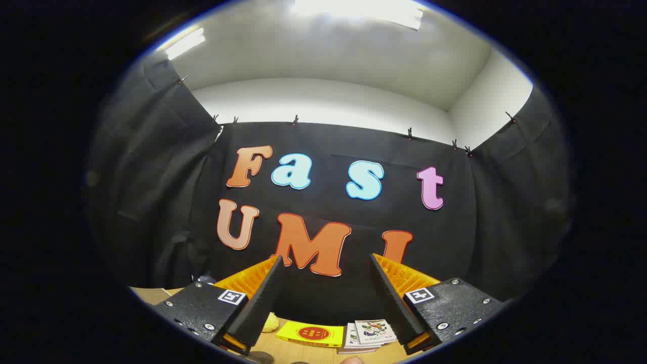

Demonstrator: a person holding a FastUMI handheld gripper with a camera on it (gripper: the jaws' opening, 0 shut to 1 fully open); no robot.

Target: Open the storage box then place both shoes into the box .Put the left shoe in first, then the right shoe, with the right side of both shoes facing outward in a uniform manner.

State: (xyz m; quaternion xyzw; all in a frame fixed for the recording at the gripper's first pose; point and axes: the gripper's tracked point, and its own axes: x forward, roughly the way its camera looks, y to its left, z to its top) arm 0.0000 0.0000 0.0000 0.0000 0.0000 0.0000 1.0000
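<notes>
Matt black cloth wall hangs behind a smooth wood-grain table. Glossy yellow card and printed paper booklets lie at lower centre, between the gripper fingers, which stand apart with ridged inner faces.

Gripper raised, fingers spread wide, nothing between.

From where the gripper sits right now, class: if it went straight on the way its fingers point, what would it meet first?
The gripper is open, fingers spread with nothing between them, aimed up over the table. Straight ahead is the booth's black cloth wall; the way looks free until then, though depth is hard to judge.
</notes>
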